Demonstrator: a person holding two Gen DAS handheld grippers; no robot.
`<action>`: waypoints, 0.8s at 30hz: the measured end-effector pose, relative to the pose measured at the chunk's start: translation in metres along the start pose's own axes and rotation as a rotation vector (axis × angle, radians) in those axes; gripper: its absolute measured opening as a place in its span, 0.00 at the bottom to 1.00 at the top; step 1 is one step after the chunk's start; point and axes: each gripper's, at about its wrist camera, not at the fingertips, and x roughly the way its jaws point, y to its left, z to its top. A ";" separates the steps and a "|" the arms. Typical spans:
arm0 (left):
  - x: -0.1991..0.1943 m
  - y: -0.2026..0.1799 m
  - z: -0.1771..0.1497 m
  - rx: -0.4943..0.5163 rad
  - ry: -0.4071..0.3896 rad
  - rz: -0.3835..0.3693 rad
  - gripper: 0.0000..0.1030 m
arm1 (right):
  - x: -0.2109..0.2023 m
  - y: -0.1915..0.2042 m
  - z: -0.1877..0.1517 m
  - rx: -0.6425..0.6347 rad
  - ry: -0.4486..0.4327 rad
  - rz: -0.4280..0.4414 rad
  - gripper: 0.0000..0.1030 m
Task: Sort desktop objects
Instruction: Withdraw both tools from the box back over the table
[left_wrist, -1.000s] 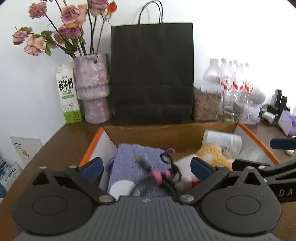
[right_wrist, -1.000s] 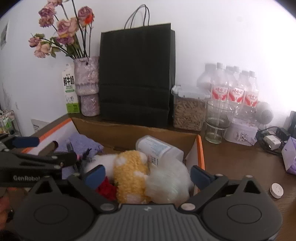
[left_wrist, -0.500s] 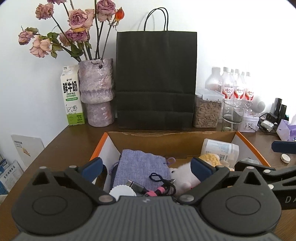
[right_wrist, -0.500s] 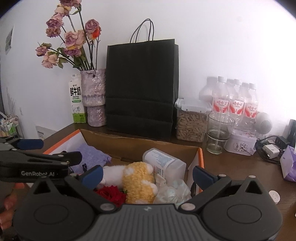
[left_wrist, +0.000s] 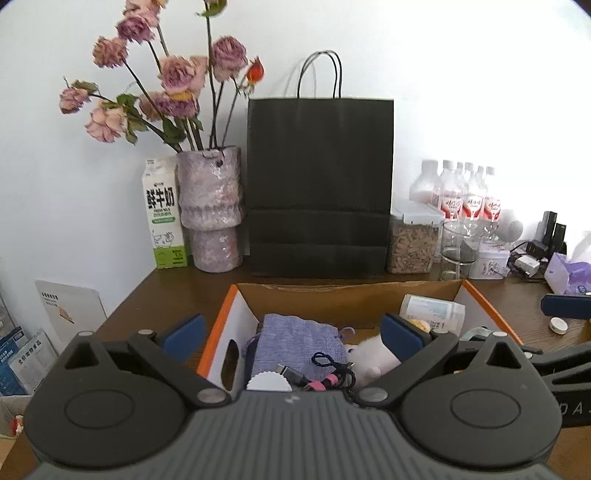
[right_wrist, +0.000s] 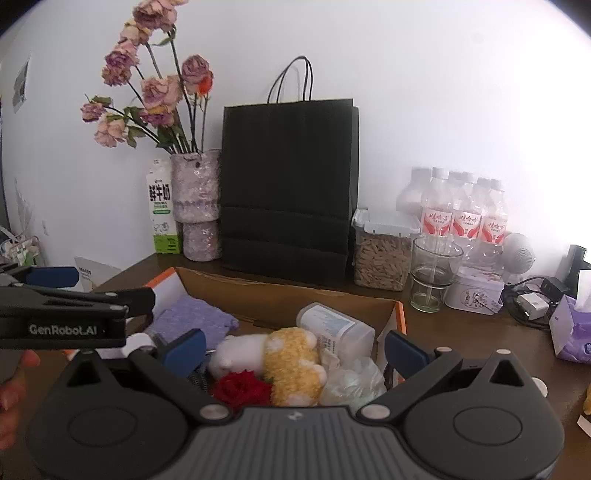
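Two views: left wrist first, then right wrist.
Left wrist, left tongs (left_wrist: 291, 334): spread wide, nothing between the blue pads, poised over the near end of the cardboard box (left_wrist: 218, 332).
Left wrist, box contents: a purple knit pouch (left_wrist: 299, 341) lay flat in the middle; a cable with a pink band (left_wrist: 317, 380) and a white scalloped disc (left_wrist: 267, 382) sat at its near edge; a white plush (left_wrist: 373, 360) lay to its right, a clear plastic jar (left_wrist: 432, 317) on its side in the far right corner.
Left wrist, desk (left_wrist: 184, 291): milk carton (left_wrist: 162, 218), vase of dried roses (left_wrist: 212, 206) and black paper bag (left_wrist: 319, 184) lined the wall behind the box.
Right wrist, right tongs (right_wrist: 293, 349): spread wide, holding nothing, over the box's right half.
Right wrist, box contents: a yellow plush (right_wrist: 293, 360) touched the white plush, with a red rose (right_wrist: 242, 387) in front and crumpled clear plastic (right_wrist: 352, 380) beside it.
Right wrist, desk: a small white cap (right_wrist: 539, 386) lay right of the box.
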 end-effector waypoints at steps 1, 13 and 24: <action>-0.006 0.002 0.000 -0.002 -0.006 0.000 1.00 | -0.005 0.002 0.000 -0.001 -0.003 0.000 1.00; -0.074 0.020 -0.009 -0.016 -0.042 0.002 1.00 | -0.072 0.031 -0.012 -0.022 -0.032 0.001 1.00; -0.122 0.037 -0.040 -0.033 -0.037 0.013 1.00 | -0.114 0.055 -0.041 -0.029 -0.018 0.020 1.00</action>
